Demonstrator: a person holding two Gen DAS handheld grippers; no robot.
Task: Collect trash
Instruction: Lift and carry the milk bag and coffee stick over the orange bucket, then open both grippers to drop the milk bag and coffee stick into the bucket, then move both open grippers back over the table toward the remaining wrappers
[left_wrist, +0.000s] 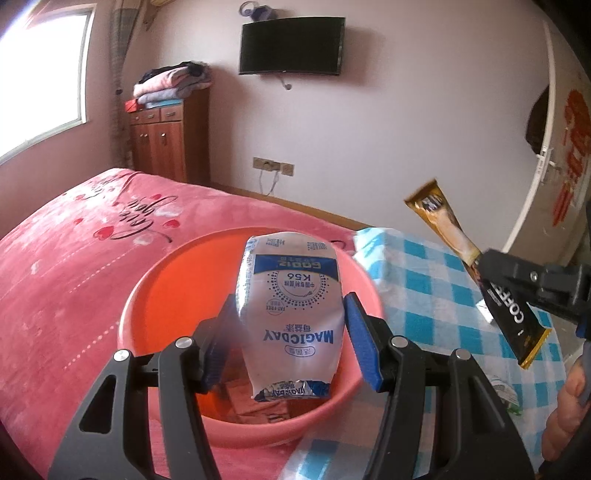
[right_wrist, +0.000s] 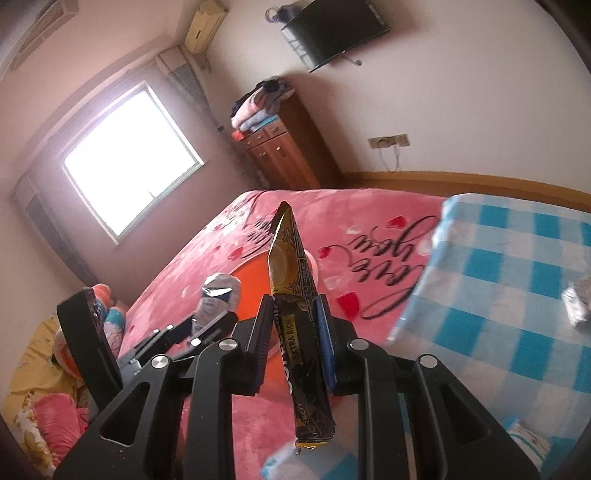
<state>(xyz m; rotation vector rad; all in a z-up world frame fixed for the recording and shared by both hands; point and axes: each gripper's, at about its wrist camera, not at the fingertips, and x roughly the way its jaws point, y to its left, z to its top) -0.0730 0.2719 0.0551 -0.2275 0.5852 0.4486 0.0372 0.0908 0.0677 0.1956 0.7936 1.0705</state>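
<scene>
Left gripper (left_wrist: 291, 332) clamped on milk pouch (left_wrist: 291, 314) over basin (left_wrist: 155, 280); right gripper (right_wrist: 291, 332) pinched coffee sachet (right_wrist: 295, 306); neither dropped; foil scrap (right_wrist: 574, 308) left near checked cloth's (right_wrist: 498, 277) right edge.

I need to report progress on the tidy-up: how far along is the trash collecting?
Some wrappers seem to lie in the orange basin already. In hand: the left gripper holds a white milk pouch over the basin, and the right gripper grips a coffee sachet. Left: a crumpled foil scrap on the checked cloth.

Left hand-held gripper (left_wrist: 291, 332) and right hand-held gripper (right_wrist: 291, 339) both seemingly clamped, angled downward.
</scene>
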